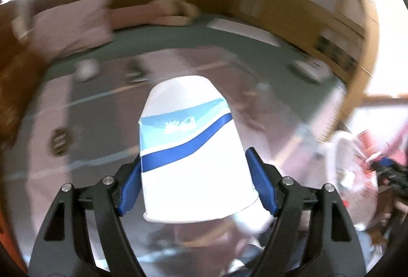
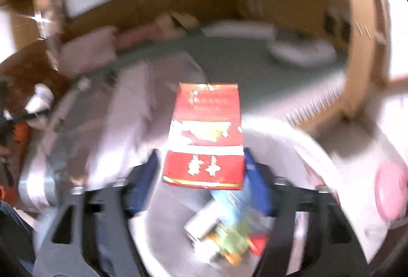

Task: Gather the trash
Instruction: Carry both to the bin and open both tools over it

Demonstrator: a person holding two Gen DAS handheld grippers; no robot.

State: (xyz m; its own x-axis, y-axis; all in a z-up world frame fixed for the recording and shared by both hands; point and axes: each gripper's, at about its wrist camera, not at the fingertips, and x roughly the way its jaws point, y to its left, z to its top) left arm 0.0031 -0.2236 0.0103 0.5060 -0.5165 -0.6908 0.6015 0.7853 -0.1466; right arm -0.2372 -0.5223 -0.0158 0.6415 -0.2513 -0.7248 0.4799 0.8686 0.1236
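In the left wrist view a white paper cup point(image 1: 193, 149) with a blue wave band hangs upside down. My left gripper point(image 1: 195, 157) is shut on it, a blue pad pressing each side. In the right wrist view a red carton point(image 2: 206, 134) with white and yellow print lies between the fingers of my right gripper point(image 2: 201, 153). The right finger is at the carton's edge, but a gap shows beside the left finger point(image 2: 145, 175), so the jaws stand open. Below the carton a white trash bag point(image 2: 301, 139) gapes, with a blue pack and other wrappers point(image 2: 224, 228) inside.
Both views are blurred. The trash bag point(image 1: 354, 170) also shows at the right of the left wrist view. Pink cushions point(image 1: 71, 24) lie on a green floor point(image 2: 237, 60) by a wooden wall. A pink round thing point(image 2: 390, 193) sits at the far right.
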